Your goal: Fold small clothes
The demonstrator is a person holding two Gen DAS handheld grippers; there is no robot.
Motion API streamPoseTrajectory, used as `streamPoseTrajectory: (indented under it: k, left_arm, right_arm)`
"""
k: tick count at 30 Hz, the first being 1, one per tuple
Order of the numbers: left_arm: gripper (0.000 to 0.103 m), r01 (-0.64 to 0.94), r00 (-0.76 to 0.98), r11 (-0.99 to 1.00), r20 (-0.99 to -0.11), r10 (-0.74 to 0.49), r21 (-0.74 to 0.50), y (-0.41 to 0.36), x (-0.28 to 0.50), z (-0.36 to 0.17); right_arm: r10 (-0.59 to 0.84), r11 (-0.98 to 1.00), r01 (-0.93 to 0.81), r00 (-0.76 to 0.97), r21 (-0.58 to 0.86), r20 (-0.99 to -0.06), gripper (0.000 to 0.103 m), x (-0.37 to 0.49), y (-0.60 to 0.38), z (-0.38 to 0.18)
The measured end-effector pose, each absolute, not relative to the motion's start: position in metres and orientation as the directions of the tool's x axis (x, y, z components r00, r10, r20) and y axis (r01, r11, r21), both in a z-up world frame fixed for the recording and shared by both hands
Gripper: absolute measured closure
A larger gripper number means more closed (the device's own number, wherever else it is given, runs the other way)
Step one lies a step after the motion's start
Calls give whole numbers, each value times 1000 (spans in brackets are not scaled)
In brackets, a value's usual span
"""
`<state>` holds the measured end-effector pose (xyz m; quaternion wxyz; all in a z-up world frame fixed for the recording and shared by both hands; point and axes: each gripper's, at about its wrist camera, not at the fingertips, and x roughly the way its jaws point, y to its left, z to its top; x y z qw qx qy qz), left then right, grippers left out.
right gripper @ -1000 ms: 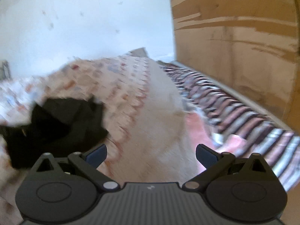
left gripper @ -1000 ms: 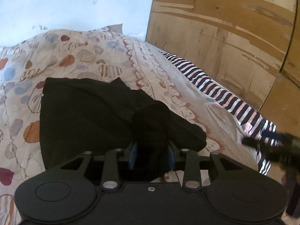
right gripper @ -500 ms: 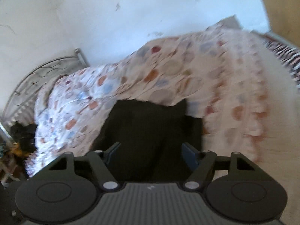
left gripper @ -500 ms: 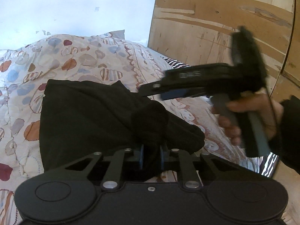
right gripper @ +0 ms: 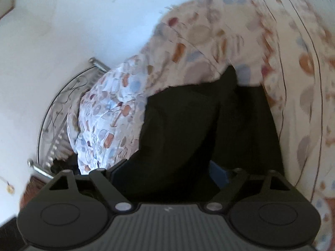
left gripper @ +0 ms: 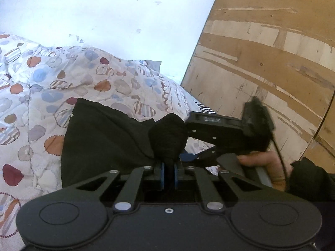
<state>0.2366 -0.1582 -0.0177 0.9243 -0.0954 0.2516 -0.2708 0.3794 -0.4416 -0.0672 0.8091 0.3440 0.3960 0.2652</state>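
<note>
Change: since a second ago the right gripper (left gripper: 188,156) has swung in from far off at the bed's edge, where it pointed along the striped sheet, and now sits close against the left gripper (left gripper: 169,174) with dark cloth between its fingers; the left one has pinched tighter on its bunch.
Garment: black garment (left gripper: 104,138) lies on the patterned quilt (left gripper: 41,96), spread flat on its far side and gathered into a raised lump at the near edge.
Left jaws: clenched on that lump, blue pads nearly together with a narrow strip of fabric squeezed between them.
Right jaws: spread apart, straddling a fold of the garment (right gripper: 188,129) in the right wrist view; whether the pads already press the cloth cannot be told.
Person: bare hand (left gripper: 261,163) grips the right tool's handle, just beside the left gripper.
Surroundings: wooden panel (left gripper: 272,62) and white wall behind the bed; a metal bed frame (right gripper: 62,108) shows in the right wrist view.
Meaning: both tools now meet at the same near edge, so the likely step is a second hold before lifting or turning the edge over. The fold itself looks not yet made.
Risk: two grips this close may bunch the cloth rather than spread it.
</note>
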Motion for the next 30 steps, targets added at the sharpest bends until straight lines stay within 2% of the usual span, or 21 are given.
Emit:
streamPoseTrajectory:
  k: [2, 5, 7, 8, 10, 14, 19, 25, 30]
  left_arm:
    - [95, 460, 722, 835, -421, -549, -300, -163, 236, -19]
    - [95, 476, 711, 835, -438, -550, -277, -170, 233, -23]
    - [95, 484, 703, 833, -448, -552, -267, -173, 231, -26]
    - [95, 491, 699, 832, -453, -554, -260, -176, 230, -26]
    - [95, 503, 695, 828, -452, -559, -250, -180, 229, -27]
    - [95, 534, 690, 815, -442, -573, -225, -196, 231, -24]
    - [95, 582, 662, 785, -437, -609, -212, -223, 235, -22]
    - [95, 584, 603, 766, -488, -631, -269, -245, 247, -36]
    - [94, 583, 569, 767, -540, -621, -268, -252, 257, -45]
  right_arm:
    - [687, 619, -118, 559, 776, -463, 24, 387, -441, -74]
    - [670, 604, -78, 589, 793, -452, 45, 399, -440, -81]
    - [641, 630, -66, 606, 774, -471, 81, 408, -437, -82]
    - [603, 673, -70, 627, 736, -493, 89, 411, -434, -80]
    - [553, 742, -111, 659, 661, -510, 90, 412, -426, -71]
    - [486, 830, -226, 742, 509, -462, 91, 398, -418, -34]
    - [419, 885, -236, 780, 401, -465, 91, 386, -433, -9]
    - [366, 900, -151, 771, 409, -521, 91, 382, -459, -36]
    - [365, 901, -138, 753, 411, -548, 91, 385, -467, -56]
